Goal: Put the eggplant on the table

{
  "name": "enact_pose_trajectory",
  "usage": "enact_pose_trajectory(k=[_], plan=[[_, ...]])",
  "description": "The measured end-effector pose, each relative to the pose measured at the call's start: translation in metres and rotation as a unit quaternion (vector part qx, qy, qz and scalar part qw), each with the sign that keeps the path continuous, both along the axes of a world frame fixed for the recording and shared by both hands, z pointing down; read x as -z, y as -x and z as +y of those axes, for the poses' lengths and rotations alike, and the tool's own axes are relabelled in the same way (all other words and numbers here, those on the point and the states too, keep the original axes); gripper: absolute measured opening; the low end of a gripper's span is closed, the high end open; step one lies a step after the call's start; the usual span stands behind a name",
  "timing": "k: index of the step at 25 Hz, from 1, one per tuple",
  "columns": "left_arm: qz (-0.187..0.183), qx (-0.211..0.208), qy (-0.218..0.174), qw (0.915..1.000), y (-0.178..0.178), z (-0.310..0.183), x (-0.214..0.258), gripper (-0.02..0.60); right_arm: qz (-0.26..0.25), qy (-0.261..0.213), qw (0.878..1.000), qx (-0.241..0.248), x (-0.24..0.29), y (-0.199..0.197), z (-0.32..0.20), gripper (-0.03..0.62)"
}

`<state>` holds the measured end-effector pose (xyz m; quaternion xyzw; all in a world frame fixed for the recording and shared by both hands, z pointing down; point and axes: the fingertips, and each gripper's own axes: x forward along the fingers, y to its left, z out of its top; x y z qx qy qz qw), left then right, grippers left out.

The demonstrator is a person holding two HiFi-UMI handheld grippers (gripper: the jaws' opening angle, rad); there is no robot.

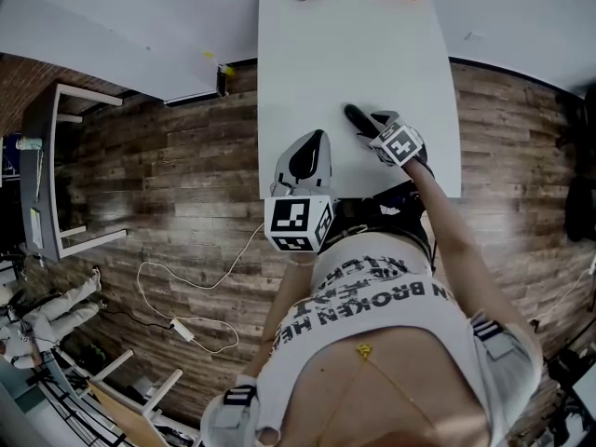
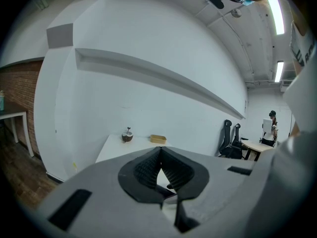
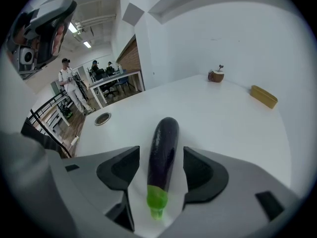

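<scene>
Lying on the table (image 3: 233,128): the eggplant (image 3: 164,143) is resting flat on the white top, its green stem pointing back toward the claw's camera
Right claw (image 3: 161,151): is standing wide around the eggplant; neither pad is pressing it
Left claw (image 2: 160,151): is hovering by the table's near edge; its jaws are meeting at the tips, gripping nothing
Far end: a small brown bowl (image 3: 216,75) and a yellow tray (image 3: 263,96) are sitting apart

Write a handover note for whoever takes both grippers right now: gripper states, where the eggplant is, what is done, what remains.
Left gripper: shut, empty.
Right gripper: open, one jaw on each side of the eggplant, neither pressing on it.
Eggplant: lying on the white table.
Done: the eggplant is on the table.
Left: probably only to draw the right gripper back clear of it.
</scene>
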<state>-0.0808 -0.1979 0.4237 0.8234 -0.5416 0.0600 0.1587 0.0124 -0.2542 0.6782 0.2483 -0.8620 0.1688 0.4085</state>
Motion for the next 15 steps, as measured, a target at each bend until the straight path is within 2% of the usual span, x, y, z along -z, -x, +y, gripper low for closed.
enact_pose_trajectory(k=[15], plan=[[0.002,0.0,0.0,1.0,0.0035,-0.0014,0.002,0.006,0.001,0.002,1.0,0.009,0.005,0.0048,0.0031,0.249]])
